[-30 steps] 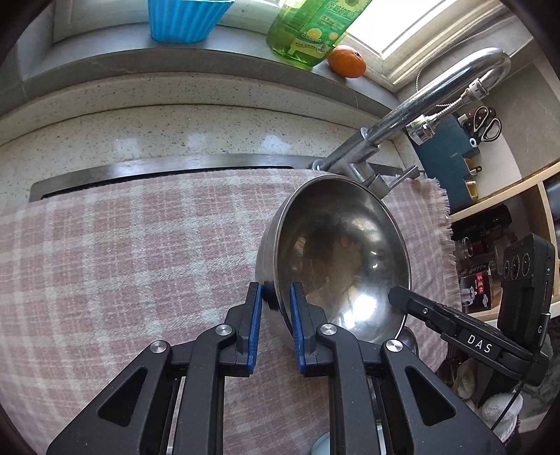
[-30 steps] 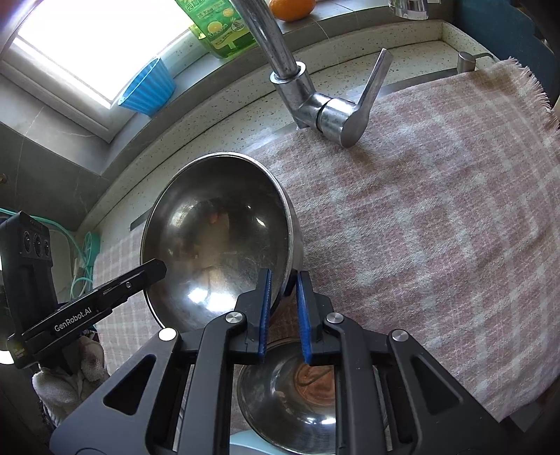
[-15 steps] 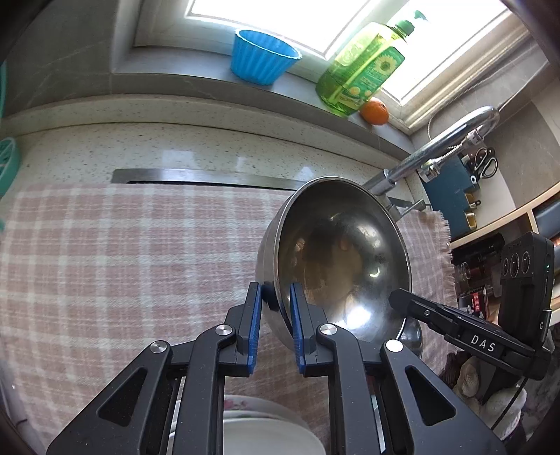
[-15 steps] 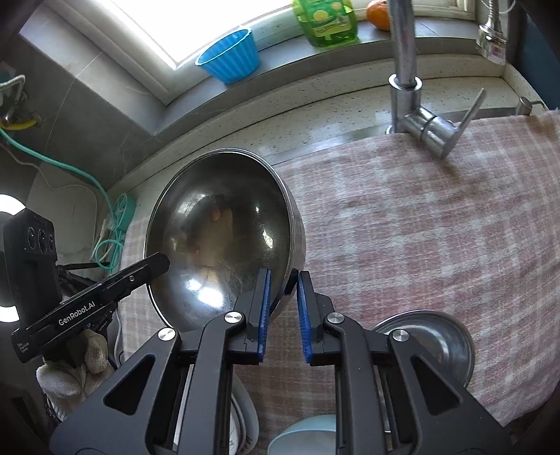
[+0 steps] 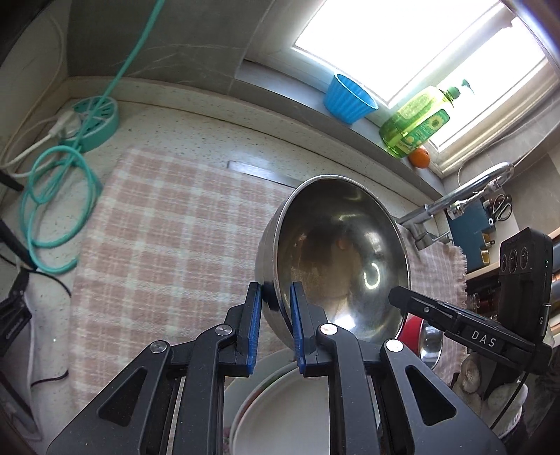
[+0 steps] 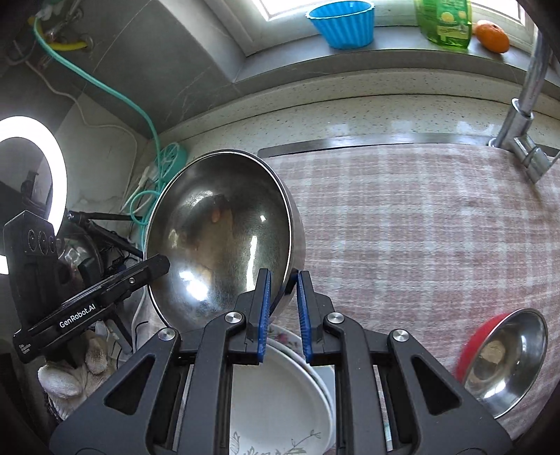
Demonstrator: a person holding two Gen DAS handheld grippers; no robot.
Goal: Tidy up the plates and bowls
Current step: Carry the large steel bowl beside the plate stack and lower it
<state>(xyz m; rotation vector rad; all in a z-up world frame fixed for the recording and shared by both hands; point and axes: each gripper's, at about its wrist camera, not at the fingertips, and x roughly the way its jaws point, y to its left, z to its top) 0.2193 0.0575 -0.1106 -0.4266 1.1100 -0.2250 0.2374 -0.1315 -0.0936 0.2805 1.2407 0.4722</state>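
A large steel bowl hangs in the air, held by both grippers on opposite sides of its rim. My left gripper is shut on the rim's left side. My right gripper is shut on the rim's right side; the same bowl fills the right wrist view. Below the bowl lies a stack of white plates, also seen in the left wrist view. A smaller steel bowl in a red one sits on the cloth to the right.
A pink checked cloth covers the counter. A faucet stands at the back right. A blue cup, green soap bottle and orange sit on the sill. A teal cable lies at the left.
Both grippers have carried the large bowl leftward along the counter, away from the faucet. The white plates have come into view beneath it and the smaller bowl now lies off to the right.
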